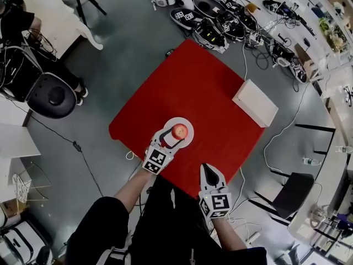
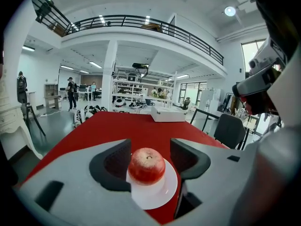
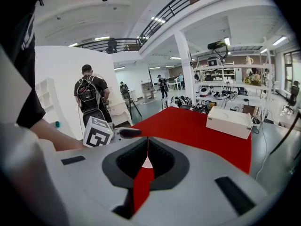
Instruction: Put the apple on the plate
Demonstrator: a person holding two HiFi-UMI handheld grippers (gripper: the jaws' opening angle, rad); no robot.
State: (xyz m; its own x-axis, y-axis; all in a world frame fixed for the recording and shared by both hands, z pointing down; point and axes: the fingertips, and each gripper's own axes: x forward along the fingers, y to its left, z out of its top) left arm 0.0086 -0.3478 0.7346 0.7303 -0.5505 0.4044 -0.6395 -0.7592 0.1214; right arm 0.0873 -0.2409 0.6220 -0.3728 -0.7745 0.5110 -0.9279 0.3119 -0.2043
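Note:
The red apple [image 1: 179, 131] rests upright on a small white plate [image 1: 189, 142] near the front edge of the red table [image 1: 193, 87]. My left gripper [image 1: 172, 140] is open, its jaws standing on either side of the apple with a gap on both sides. In the left gripper view the apple [image 2: 147, 165] sits on the plate [image 2: 157, 197] just past my left gripper [image 2: 150, 146], and neither pad presses on it. My right gripper [image 1: 206, 169] hovers at the table's front edge, to the right of the plate. In its own view my right gripper [image 3: 147, 139] is shut and holds nothing.
A white box [image 1: 255, 102] lies on the table's far right side. Beyond the far corner the floor holds a pile of black devices and cables [image 1: 220, 15]. A black chair [image 1: 292, 195] stands at the right. A person with a backpack [image 3: 90, 98] stands in the background.

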